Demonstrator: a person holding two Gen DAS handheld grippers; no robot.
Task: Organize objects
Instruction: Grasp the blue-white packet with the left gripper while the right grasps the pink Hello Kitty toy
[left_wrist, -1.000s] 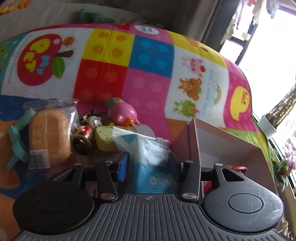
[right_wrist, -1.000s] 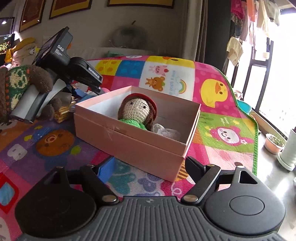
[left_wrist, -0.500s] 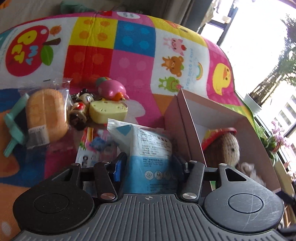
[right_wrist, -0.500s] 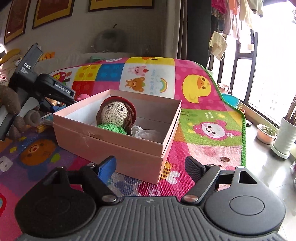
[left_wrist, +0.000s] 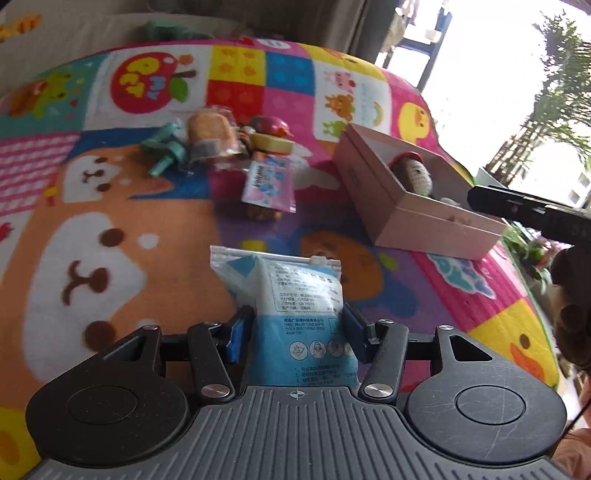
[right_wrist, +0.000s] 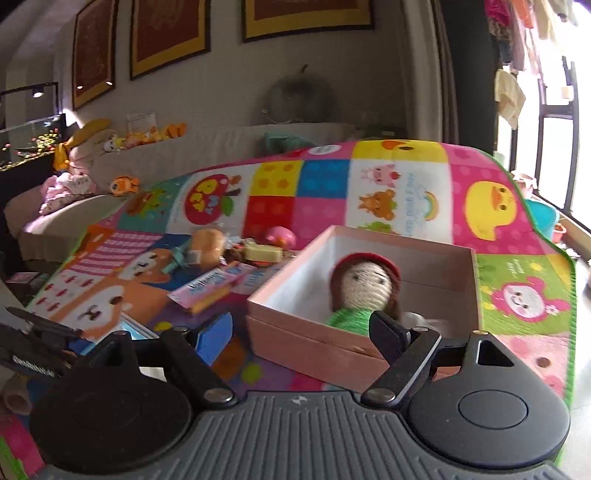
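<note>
The left hand-held gripper (left_wrist: 293, 334) grips a blue-and-white zip-seal packet (left_wrist: 295, 295) between its half-spread fingers above the cartoon play mat (left_wrist: 110, 229), while the right hand-held gripper (right_wrist: 303, 332) hangs wide and empty before the pink box (right_wrist: 369, 295) holding a crocheted doll (right_wrist: 364, 288).

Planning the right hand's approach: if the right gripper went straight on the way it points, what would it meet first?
Probably the pink box: its near wall sits right ahead of the open right gripper, with the crocheted doll inside just beyond. Depth is unclear.
</note>
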